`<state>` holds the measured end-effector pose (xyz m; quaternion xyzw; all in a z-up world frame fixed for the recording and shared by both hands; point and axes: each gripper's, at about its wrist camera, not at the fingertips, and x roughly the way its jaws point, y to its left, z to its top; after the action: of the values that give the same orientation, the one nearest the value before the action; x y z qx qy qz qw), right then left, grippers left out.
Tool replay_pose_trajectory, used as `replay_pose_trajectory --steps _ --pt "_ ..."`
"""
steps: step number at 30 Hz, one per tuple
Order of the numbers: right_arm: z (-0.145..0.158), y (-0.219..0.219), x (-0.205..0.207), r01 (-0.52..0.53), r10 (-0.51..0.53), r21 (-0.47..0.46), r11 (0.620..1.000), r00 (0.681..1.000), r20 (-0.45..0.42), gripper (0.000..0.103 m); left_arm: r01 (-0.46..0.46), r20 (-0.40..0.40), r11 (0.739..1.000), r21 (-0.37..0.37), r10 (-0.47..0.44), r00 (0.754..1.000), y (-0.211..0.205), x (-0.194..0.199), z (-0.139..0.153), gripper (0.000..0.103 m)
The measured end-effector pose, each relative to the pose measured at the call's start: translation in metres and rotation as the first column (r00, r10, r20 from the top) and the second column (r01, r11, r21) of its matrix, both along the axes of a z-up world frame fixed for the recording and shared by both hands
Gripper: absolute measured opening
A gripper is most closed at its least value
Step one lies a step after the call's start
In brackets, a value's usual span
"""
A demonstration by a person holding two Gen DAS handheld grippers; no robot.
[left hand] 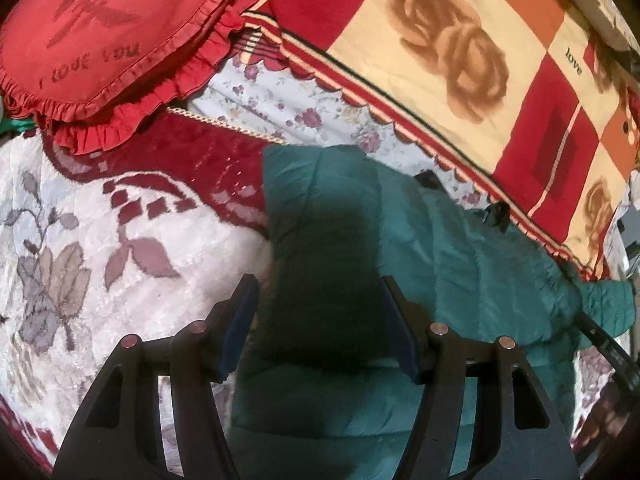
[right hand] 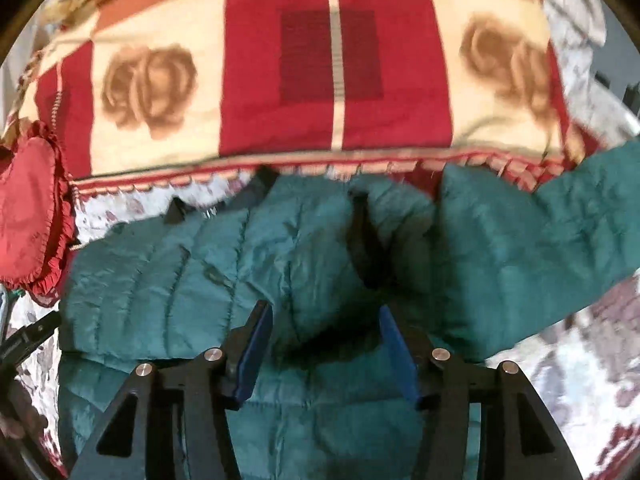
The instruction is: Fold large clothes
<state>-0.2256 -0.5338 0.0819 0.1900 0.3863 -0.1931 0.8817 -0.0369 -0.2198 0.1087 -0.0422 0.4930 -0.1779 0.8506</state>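
Jacket: teal quilted jacket (right hand: 224,264) – spread on bed (partly folded)
Left gripper (left hand: 318,320): jaws apart – nothing clamped
Right gripper (right hand: 326,340): jaws apart, above jacket

Left tool (left hand: 320,292) angled down, jaws parted; right tool (right hand: 326,320) likewise.

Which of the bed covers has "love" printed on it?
The rose-patterned checked blanket, in its cream square; the white floral cover under the jacket shows only leaves.

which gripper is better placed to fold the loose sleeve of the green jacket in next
Right, probably. The right gripper hangs open over the green jacket beside the sleeve stretching out to its right. The left gripper is over the jacket's opposite edge, farther away.
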Motion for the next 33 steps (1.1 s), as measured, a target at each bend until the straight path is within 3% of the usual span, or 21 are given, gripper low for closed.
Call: replay_pose_trajectory --steps 4,8,12,14,18,23,27,33 --pt "0.006 0.02 0.019 -0.102 0.102 0.06 0.993 0.995 0.016 0.053 -0.002 0.032 1.0 0.014 0.002 0.999 -0.014 0.003 0.004 0.061" --pt "-0.007 0.044 0.045 -0.163 0.162 -0.01 0.987 0.987 -0.012 0.054 0.003 0.029 0.997 0.082 -0.005 1.0 -0.024 0.007 -0.008 0.061" --pt "-0.033 0.039 0.065 -0.136 0.136 0.005 0.991 0.988 -0.074 0.054 0.001 0.035 0.994 0.109 -0.004 0.999 -0.025 0.009 -0.022 0.062" --pt "-0.05 0.031 0.069 -0.12 0.123 0.032 0.992 0.987 -0.102 0.054 -0.002 0.029 0.994 0.111 -0.001 1.0 -0.025 0.009 -0.029 0.068" --pt "-0.065 0.027 0.068 -0.132 0.136 0.042 0.99 0.985 -0.109 0.054 -0.006 0.024 0.995 0.098 0.004 1.0 -0.024 0.01 -0.04 0.071" --pt "-0.06 0.023 0.064 -0.131 0.14 0.071 0.989 0.98 -0.142 0.054 -0.011 0.039 0.994 0.106 0.007 0.999 -0.025 0.008 -0.043 0.072" --pt "-0.035 0.038 0.047 -0.139 0.14 0.012 0.99 0.987 -0.077 0.054 -0.008 0.037 0.995 0.102 0.004 0.999 -0.024 0.007 -0.04 0.072" --pt "-0.027 0.062 0.048 -0.201 0.202 0.032 0.979 0.978 -0.048 0.054 -0.013 0.087 0.995 0.099 0.004 0.996 -0.023 -0.005 -0.023 0.072"
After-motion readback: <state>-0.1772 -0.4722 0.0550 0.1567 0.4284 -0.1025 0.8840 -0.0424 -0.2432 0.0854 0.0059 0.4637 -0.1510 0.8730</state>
